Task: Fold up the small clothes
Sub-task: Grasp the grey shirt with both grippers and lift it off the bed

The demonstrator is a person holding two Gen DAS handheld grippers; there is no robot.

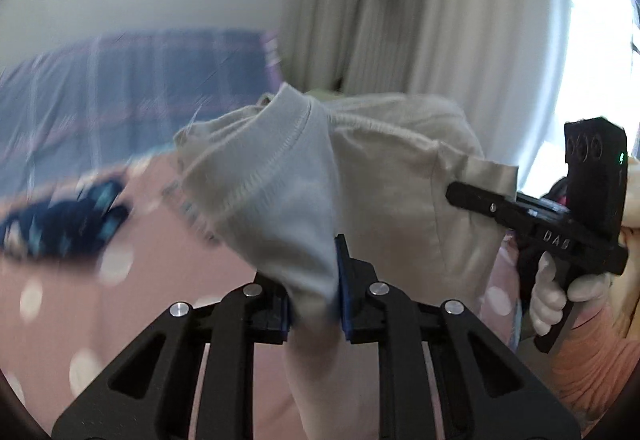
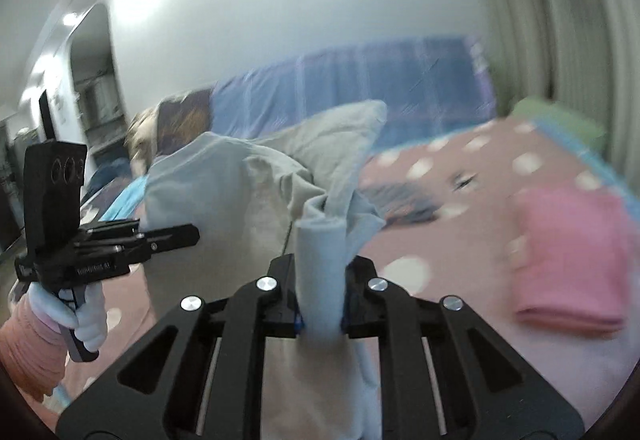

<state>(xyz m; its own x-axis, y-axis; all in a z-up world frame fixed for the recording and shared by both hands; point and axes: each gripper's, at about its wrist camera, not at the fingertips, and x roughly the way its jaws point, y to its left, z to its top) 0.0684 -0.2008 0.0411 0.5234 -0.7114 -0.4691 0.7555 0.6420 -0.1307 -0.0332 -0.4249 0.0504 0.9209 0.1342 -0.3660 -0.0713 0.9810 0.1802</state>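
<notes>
Both claws are up off the bed, sharing one garment between them.

Left claw point(image 1: 314, 296): clenched on a fold of the small pale beige-grey cotton garment point(image 1: 360, 176), which rises straight out of the jaws and spreads ahead and to the right of the claw. A stitched hem band runs across the cloth just above the jaws. The cloth hangs in the air, clear of the bed.

Right claw point(image 2: 320, 300): clenched on a rolled-up edge of the same garment point(image 2: 256, 192); the bunched cloth stands upright between the jaws and drapes away to the left, toward the left claw point(image 2: 188, 234). In the left wrist view the right claw point(image 1: 460, 196) has its fingers closed on the garment's far right corner. White-gloved hands grip both handles.

Below the claws: bed with pink, white-dotted cover point(image 2: 480, 168). A folded pink cloth point(image 2: 572, 260) lies on it to the right of the right claw. A dark blue patterned item point(image 1: 60, 224), blurred, lies on the bed to the left of the left claw. A blue-purple plaid blanket point(image 1: 152, 80) is beyond it, with pale curtains point(image 1: 420, 20) behind.
</notes>
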